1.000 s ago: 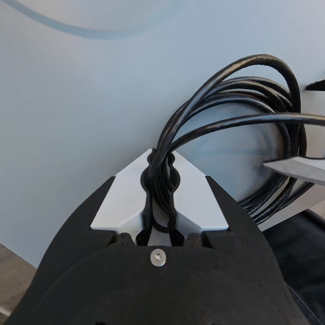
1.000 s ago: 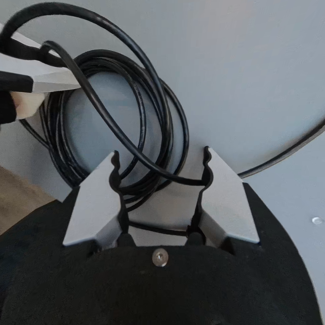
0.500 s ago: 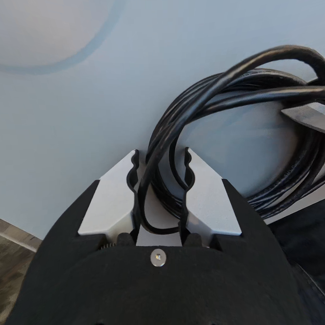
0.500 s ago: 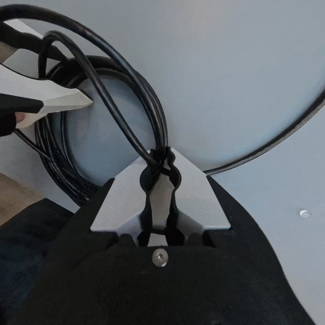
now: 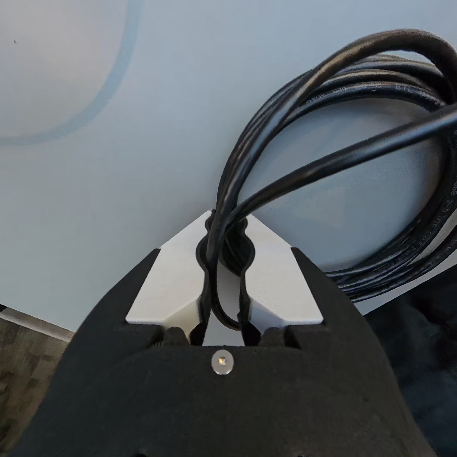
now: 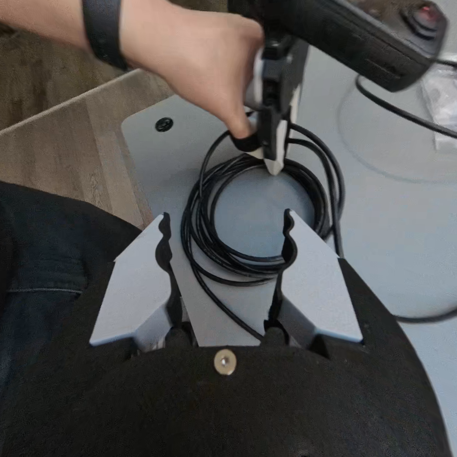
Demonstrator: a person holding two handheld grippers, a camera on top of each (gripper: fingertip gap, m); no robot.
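Black cable [image 5: 309, 158] lies coiled in a loose ring on the pale grey counter [image 5: 123, 197], and the left tool [image 5: 226, 222] is clenched on several of its strands, which pass up between the two white fingers and arc away to the right. In the right wrist view the same coil [image 6: 197, 237] sits near the counter's rounded corner, just beside a black screw head [image 6: 164, 124], with one strand trailing off to the right. The left tool [image 6: 274, 168] comes down on the far side of the coil there, held by a bare hand [image 6: 197, 54] with a dark band on the wrist. The right tool [image 6: 226, 222] is released, its fingers spread wide above the near side of the coil, gripping nothing. One loose strand runs between them toward the base. Dark clothing [image 6: 44, 259] fills the lower left, wooden flooring [image 6: 61, 148] beyond the counter edge.
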